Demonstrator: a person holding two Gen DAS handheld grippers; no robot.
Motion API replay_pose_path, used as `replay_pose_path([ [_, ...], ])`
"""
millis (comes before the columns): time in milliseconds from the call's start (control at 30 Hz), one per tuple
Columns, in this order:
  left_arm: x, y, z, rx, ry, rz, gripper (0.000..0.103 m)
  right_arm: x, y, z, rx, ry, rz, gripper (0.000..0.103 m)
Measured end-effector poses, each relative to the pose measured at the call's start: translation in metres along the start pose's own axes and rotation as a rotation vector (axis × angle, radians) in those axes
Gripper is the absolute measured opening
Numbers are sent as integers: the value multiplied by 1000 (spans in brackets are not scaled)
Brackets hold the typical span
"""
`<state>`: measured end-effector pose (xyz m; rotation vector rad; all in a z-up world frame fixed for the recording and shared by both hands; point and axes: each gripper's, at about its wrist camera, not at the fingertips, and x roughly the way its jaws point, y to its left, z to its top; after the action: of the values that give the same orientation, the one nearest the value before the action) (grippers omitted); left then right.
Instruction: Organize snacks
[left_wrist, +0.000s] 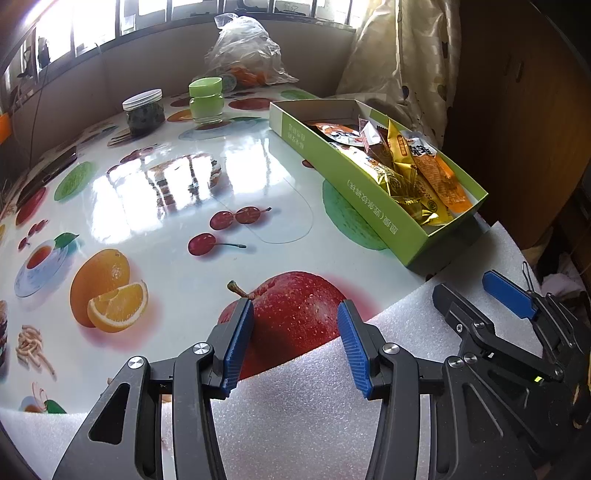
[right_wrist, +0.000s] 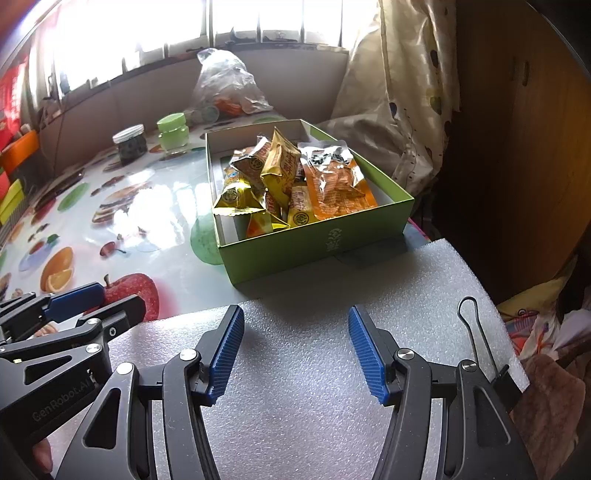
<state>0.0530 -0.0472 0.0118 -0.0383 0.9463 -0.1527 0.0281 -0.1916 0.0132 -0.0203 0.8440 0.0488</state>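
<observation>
A green cardboard box (right_wrist: 317, 243) stands on the fruit-print table and holds several snack packets (right_wrist: 280, 177): yellow and gold wrappers and one orange clear-topped pack (right_wrist: 338, 184). The box also shows in the left wrist view (left_wrist: 354, 184) at the right, with the packets (left_wrist: 417, 173) inside. My left gripper (left_wrist: 295, 321) is open and empty, low over the table's near edge above a printed apple. My right gripper (right_wrist: 295, 328) is open and empty over the white foam sheet (right_wrist: 306, 369), in front of the box. Each gripper shows in the other's view: the right (left_wrist: 484, 291), the left (right_wrist: 99, 299).
A dark-filled jar with a clear lid (left_wrist: 143, 110) and a green-lidded jar (left_wrist: 206, 99) stand at the back of the table. A crumpled plastic bag (left_wrist: 243, 48) lies behind them. A curtain (right_wrist: 399, 92) hangs at the right. A binder clip (right_wrist: 476, 332) holds the foam's right edge.
</observation>
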Motion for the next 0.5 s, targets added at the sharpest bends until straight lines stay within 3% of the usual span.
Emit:
replay_pose_path([
  [500, -1, 1, 0, 3, 0, 3, 49, 0, -1, 0, 1, -2, 0, 59],
])
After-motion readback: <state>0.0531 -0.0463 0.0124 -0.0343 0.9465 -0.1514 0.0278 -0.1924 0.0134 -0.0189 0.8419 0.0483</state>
